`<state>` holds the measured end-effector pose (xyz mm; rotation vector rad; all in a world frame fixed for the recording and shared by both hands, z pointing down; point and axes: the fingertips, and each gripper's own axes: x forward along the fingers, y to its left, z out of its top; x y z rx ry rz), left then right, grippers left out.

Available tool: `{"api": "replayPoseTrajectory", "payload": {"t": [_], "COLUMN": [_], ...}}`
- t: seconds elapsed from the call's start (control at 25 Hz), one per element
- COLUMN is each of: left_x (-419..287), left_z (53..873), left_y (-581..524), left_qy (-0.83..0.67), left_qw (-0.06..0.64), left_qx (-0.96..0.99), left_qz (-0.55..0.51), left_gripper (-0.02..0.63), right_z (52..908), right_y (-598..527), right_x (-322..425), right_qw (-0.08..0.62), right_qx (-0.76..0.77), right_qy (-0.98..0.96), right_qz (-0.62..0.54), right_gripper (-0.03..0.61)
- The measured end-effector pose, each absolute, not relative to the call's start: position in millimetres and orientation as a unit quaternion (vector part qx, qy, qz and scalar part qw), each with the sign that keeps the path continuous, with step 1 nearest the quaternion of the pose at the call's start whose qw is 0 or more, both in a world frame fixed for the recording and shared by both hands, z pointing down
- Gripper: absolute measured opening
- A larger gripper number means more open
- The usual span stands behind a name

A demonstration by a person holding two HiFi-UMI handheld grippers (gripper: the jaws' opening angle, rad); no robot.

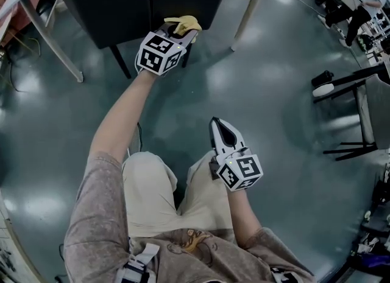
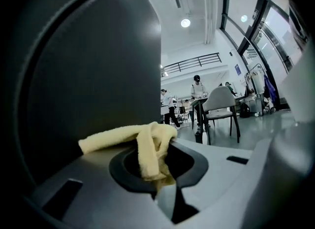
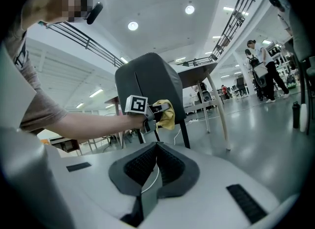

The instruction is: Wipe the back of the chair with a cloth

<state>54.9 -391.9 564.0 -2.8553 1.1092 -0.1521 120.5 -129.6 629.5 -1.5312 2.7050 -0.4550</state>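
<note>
Two grippers, one working: the right gripper (image 1: 217, 126) hangs near the person's thigh, jaws together on nothing. Out front, the left gripper (image 1: 178, 31) is clamped on the yellow cloth (image 2: 147, 142) by what looks like a small fold, so a hard drag could probably tug it loose or let bare jaws scrape. The cloth bunches over the jaw tips, right up against the dark chair back (image 2: 83, 75).

chair (image 1: 146, 2): upper part cut off by the head view's top edge.
cloth (image 2: 149, 145): lower end hidden between the left gripper (image 2: 165, 181) fingers.
distant people (image 2: 197, 91): too small to detail.
</note>
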Motion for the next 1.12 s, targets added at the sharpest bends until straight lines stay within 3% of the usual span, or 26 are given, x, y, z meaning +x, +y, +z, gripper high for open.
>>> {"api": "replayPoseTrajectory", "payload": {"t": [0.56, 0.8, 1.12], "left_x": [139, 115, 30], "left_z": [562, 557, 552], "left_y": [-383, -359, -317], "left_qy": [0.286, 0.293, 0.337], "left_qw": [0.016, 0.017, -0.005], "left_qx": [-0.957, -0.955, -0.941], "left_qz": [-0.037, -0.033, -0.032], "left_gripper": [0.066, 0.066, 0.066], "right_z": [634, 632, 627], "right_y": [-128, -127, -129], "right_x": [142, 145, 143], "right_qw": [0.001, 0.005, 0.012], "right_qx": [-0.514, -0.507, -0.490], "right_qy": [0.846, 0.850, 0.860], "right_qz": [-0.145, -0.143, -0.142], "right_gripper": [0.021, 0.021, 0.021]}}
